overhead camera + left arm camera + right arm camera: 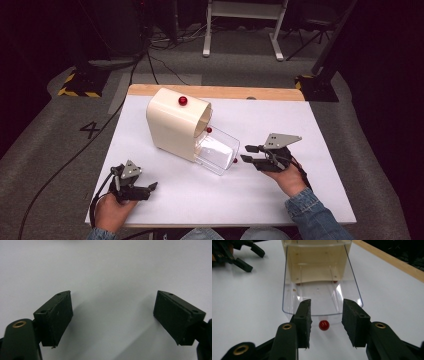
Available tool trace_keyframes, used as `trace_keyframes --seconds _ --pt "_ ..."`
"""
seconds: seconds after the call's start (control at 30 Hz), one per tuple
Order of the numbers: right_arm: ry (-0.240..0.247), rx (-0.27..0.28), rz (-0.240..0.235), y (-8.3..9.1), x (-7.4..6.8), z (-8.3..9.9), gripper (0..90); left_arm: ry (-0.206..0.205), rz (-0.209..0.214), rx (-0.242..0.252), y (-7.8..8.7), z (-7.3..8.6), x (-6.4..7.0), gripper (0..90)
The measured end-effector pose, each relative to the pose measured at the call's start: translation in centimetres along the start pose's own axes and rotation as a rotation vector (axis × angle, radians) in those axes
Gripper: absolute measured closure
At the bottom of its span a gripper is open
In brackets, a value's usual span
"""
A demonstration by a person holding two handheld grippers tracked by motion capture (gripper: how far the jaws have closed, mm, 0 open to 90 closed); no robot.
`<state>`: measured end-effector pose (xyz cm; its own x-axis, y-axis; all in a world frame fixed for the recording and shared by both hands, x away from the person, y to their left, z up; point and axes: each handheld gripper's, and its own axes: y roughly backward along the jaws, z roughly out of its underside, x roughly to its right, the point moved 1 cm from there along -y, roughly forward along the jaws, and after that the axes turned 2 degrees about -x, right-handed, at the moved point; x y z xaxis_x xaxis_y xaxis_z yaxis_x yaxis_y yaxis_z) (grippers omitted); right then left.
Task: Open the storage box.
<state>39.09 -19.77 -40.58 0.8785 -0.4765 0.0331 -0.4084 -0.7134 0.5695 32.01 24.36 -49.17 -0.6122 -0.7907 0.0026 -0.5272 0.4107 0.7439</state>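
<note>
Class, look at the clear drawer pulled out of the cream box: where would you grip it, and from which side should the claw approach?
Probably by its small red knob on the front wall of the clear drawer, coming straight at that front. The knob sticks out toward the right claw, whose open jaws already stand either side of it; the smooth, wide walls offer less purchase.

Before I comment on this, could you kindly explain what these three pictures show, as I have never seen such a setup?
A person sits at a white table and holds a hand-held two-jaw gripper in each hand. The high view looks down from above. The other two come from cameras riding on the grippers, looking along their black jaws. On the table lies a cream box with a clear drawer pulled out of it. The right gripper is open, its jaws either side of the drawer's small red knob, not yet closed on it. The left gripper is open over bare table and holds nothing.
</note>
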Motion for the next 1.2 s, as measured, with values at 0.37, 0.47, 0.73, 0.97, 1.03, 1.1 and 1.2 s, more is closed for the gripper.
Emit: trace_keyframes --seconds 0.37,0.47,0.73,0.97,1.03,1.1,1.2 --pt "0.021 0.066 -0.018 0.7 0.0 -4.5 58.4 0.0 0.001 0.0 0.0 0.0 0.0 15.9" --pt "0.025 0.073 -0.034 -0.2 0.0 -5.3 58.5 -0.002 0.0 0.0 0.0 0.0 0.0 15.9" --pt "0.033 0.081 -0.072 -3.5 0.5 -6.9 58.8 -0.005 -0.006 0.002 0.0 0.1 0.1 16.1" --pt "0.04 0.093 -0.097 -6.0 0.5 -7.7 60.0 -0.004 -0.007 0.002 0.0 0.1 0.1 16.2" --pt "0.041 0.083 -0.095 -6.8 0.6 -7.8 60.6 -0.004 -0.008 0.003 0.0 0.0 0.1 16.1" --pt "0.03 0.08 -0.097 -7.2 0.7 -7.8 61.2 -0.004 -0.006 0.002 0.0 0.0 0.0 16.0" --pt "0.014 0.094 -0.109 -7.8 1.0 -7.8 62.6 -0.001 0.0 0.001 0.0 0.0 0.0 15.9"
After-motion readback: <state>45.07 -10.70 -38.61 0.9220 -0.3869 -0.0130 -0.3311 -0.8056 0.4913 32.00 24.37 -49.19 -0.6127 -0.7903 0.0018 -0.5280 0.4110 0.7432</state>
